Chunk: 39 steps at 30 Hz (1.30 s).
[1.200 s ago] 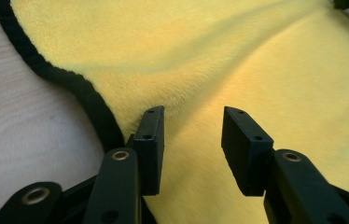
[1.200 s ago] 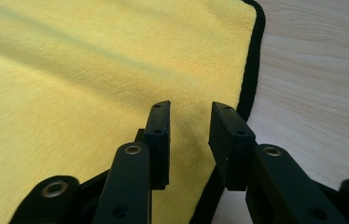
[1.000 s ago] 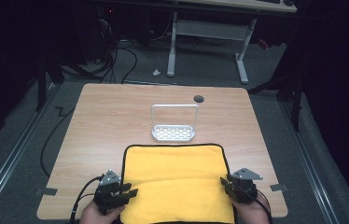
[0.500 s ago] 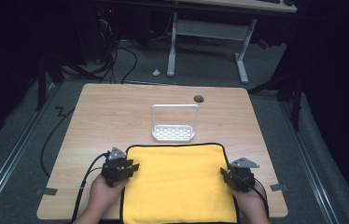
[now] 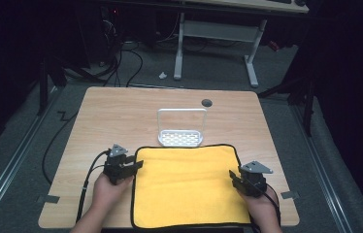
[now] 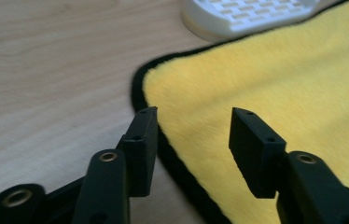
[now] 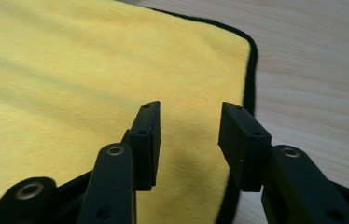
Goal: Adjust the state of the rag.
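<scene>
Yellow cloth: a square yellow microfibre cloth with a black stitched border lies flat on my side of the light wooden table, its near edge at the table's front edge.
Left tongs: my left gripper sits at the cloth's left edge, near the far left corner; in the left gripper view the black border runs between the jaws, which stand apart with nothing pinched.
Left jaw motion: they have just been opening, with the cloth edge lying under the gap.
Right tongs: my right gripper sits at the cloth's right edge; in the right gripper view the jaws are parted above the yellow pile, the border just beside the right-hand one.
Right jaw motion: also just been opening; whether the tips brush the cloth I cannot quite tell.
Rack: a small white plastic slotted tray with an upright wire-like frame stands just beyond the cloth's far edge, seemingly touching it.
Table hole: a dark round grommet sits farther back.
</scene>
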Each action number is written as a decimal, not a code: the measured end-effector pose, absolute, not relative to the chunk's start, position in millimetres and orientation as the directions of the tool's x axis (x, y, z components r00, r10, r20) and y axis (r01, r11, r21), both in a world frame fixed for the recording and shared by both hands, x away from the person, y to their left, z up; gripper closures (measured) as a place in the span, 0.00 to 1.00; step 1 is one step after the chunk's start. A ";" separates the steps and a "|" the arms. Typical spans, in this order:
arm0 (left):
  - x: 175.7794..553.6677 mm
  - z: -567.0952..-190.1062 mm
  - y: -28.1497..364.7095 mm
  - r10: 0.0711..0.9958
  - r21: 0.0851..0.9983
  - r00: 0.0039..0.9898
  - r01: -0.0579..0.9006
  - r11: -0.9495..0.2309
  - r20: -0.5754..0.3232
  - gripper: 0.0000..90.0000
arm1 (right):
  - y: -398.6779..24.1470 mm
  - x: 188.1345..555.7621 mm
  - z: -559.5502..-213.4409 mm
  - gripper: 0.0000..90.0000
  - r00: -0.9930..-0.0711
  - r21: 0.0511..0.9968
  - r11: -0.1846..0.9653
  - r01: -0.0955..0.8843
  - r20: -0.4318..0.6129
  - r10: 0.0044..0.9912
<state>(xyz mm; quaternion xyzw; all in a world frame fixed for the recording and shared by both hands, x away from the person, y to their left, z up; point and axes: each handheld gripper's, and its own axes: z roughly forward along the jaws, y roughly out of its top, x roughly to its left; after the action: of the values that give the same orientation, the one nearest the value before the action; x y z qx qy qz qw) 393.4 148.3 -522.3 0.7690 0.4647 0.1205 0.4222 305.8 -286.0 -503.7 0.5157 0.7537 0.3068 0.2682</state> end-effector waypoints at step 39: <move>428.2 -535.3 133.0 0.785 0.757 0.601 0.581 -0.299 -0.151 0.92 | -185.8 285.2 -495.7 0.62 -0.550 0.763 0.413 0.497 -0.091 0.830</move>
<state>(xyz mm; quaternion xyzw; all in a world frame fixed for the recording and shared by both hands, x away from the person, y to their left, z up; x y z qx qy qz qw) 428.2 133.0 -535.3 0.7960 0.4290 0.1253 0.4083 285.2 -185.8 -495.7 0.4114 0.8068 0.3525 0.2358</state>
